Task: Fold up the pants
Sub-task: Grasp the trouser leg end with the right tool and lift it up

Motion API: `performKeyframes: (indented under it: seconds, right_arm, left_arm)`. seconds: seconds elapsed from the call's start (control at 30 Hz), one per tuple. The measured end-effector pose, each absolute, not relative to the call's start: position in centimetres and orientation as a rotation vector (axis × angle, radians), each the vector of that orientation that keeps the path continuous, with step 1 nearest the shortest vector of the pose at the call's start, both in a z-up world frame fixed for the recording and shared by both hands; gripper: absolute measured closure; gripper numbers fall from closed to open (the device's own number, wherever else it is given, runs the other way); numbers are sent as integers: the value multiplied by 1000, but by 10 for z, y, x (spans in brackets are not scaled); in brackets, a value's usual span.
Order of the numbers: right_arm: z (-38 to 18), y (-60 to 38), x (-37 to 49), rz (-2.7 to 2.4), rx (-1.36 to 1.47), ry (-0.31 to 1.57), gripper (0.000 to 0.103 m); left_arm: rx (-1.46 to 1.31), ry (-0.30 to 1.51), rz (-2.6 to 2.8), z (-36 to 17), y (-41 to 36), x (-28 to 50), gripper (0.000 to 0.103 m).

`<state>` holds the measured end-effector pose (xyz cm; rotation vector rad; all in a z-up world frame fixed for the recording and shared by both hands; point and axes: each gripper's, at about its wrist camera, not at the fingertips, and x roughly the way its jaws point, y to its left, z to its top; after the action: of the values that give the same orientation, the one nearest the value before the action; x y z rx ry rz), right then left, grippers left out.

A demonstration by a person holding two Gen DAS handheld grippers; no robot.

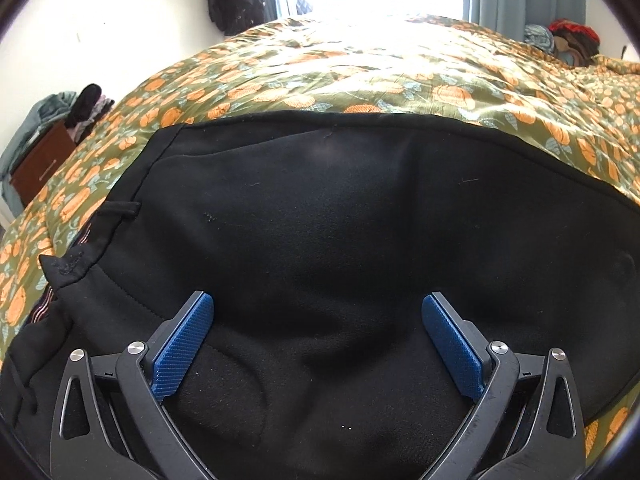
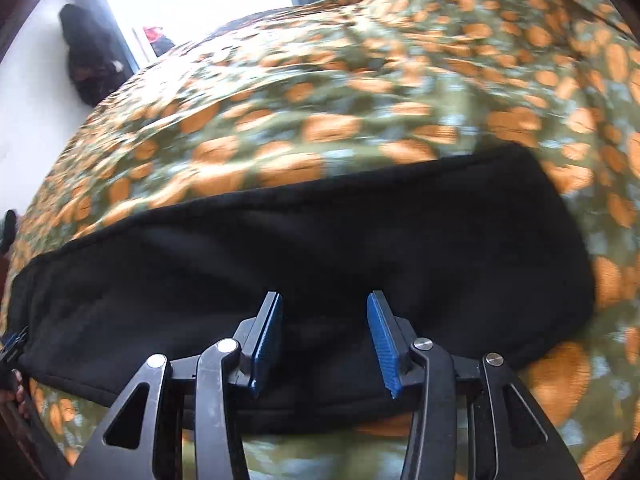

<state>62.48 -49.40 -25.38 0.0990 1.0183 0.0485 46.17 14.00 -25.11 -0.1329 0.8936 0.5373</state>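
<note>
1. Bedspread [image 1: 360,68]: green, printed with orange flowers, it covers the bed and fills the background in both wrist views.
2. Pants [image 1: 320,220]: black, lying flat on the bedspread; the waistband end with a drawstring [image 1: 120,210] lies at the left of the left wrist view, and the right wrist view, which is blurred, shows a long folded leg section [image 2: 320,240].
3. Left gripper [image 1: 318,304]: jaws spread wide, poised over the black fabric, gripping nothing.
4. Right gripper [image 2: 324,300]: jaws parted narrowly above the leg's near edge, nothing held between the blue pads [image 2: 382,340].
</note>
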Motion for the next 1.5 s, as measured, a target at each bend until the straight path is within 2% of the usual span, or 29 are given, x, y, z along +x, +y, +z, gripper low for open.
performKeyframes:
  seconds: [0.1, 0.17, 0.3, 0.43, 0.63, 0.8, 0.97, 1.03, 1.13, 1.17, 1.2, 1.23, 1.37, 1.5]
  right_arm:
    - [-243, -546, 613, -96, 121, 980, 58]
    - [-233, -566, 601, -157, 145, 948, 55]
    - [-216, -586, 575, -94, 253, 874, 54]
    - [-211, -606, 563, 101, 546, 808, 54]
    - [-225, -659, 564, 49, 952, 697, 49]
    - [-238, -636, 593, 255, 1009, 830, 49]
    - [-271, -605, 604, 107, 933, 1013, 50]
    - [-280, -608, 607, 40, 964, 979, 56]
    - [-277, -609, 617, -5, 969, 881, 57]
    - [-272, -607, 621, -17, 937, 868, 61]
    - [-264, -602, 625, -32, 872, 865, 81]
    - [-253, -593, 629, -38, 786, 869, 87]
    - [-182, -533, 605, 118, 429, 786, 92]
    - [-112, -455, 502, 412, 107, 647, 92]
  left_arm:
    - [-130, 893, 539, -251, 139, 461, 1]
    - [-130, 892, 539, -251, 139, 461, 1]
    - [-130, 888, 539, -251, 139, 461, 1]
    - [-130, 885, 540, -251, 139, 460, 1]
    - [-138, 872, 535, -251, 140, 460, 1]
    - [-141, 870, 534, -252, 141, 461, 1]
    - [-140, 871, 535, -252, 141, 462, 1]
    - [-141, 870, 534, -253, 141, 461, 1]
    - [-140, 871, 535, -252, 141, 461, 1]
    - [-139, 873, 536, -252, 141, 462, 1]
    - [-136, 875, 538, -252, 141, 462, 1]
    - [-132, 877, 540, -252, 141, 463, 1]
    - [-114, 886, 554, -252, 139, 466, 1]
    - [-84, 898, 575, -250, 135, 469, 1]
